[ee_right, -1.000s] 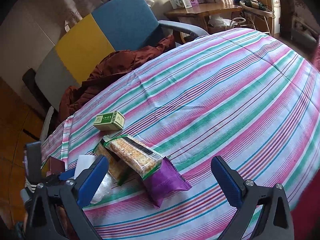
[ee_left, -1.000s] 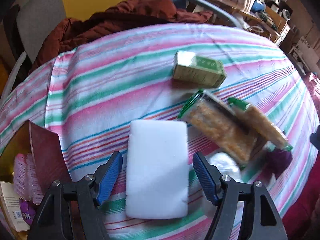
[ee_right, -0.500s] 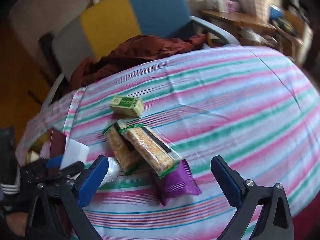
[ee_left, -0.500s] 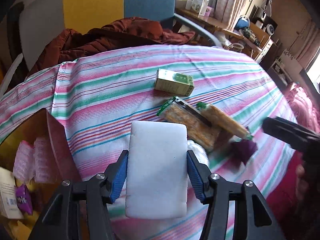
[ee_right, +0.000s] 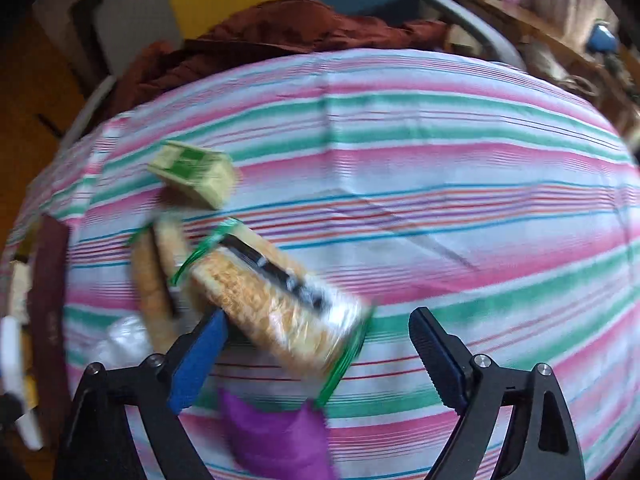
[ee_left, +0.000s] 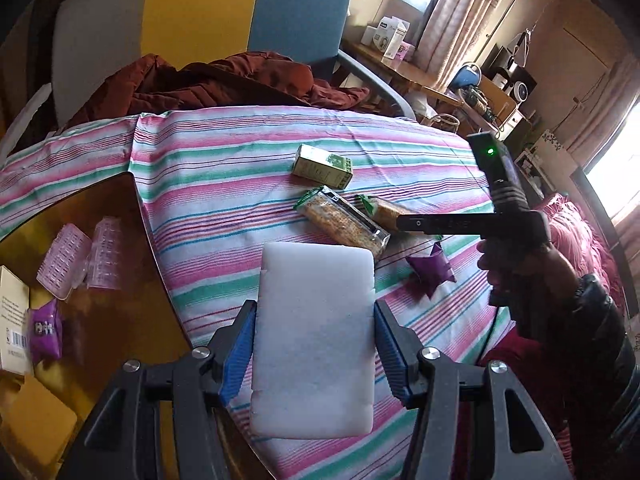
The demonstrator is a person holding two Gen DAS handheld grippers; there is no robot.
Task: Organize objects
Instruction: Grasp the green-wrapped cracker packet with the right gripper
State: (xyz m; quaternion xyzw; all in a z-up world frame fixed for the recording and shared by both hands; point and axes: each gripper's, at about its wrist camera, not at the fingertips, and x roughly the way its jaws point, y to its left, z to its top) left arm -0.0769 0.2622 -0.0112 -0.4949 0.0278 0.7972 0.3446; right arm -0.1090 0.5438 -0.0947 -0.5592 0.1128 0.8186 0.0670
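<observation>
My left gripper (ee_left: 314, 344) is shut on a white foam block (ee_left: 316, 340), held above the striped tablecloth (ee_left: 224, 184). On the cloth lie a green box (ee_left: 322, 165), two cracker packs (ee_left: 344, 224) and a purple pouch (ee_left: 432, 268). In the left wrist view the right gripper (ee_left: 472, 224), held by a hand (ee_left: 532, 280), hovers over the packs. My right gripper (ee_right: 320, 356) is open just above one cracker pack (ee_right: 276, 300), with the purple pouch (ee_right: 276, 436) below it and the green box (ee_right: 192, 172) farther back.
A brown box (ee_left: 96, 280) at the left holds pink cases (ee_left: 80, 260), a purple pouch and a carton. A chair (ee_left: 200, 12) with a red-brown jacket (ee_left: 224, 84) stands behind the table. Shelves and clutter fill the right background.
My left gripper closed on the white foam block and lifted it back from the cloth. My right gripper swung down and in toward the cracker packs, its view now blurred.
</observation>
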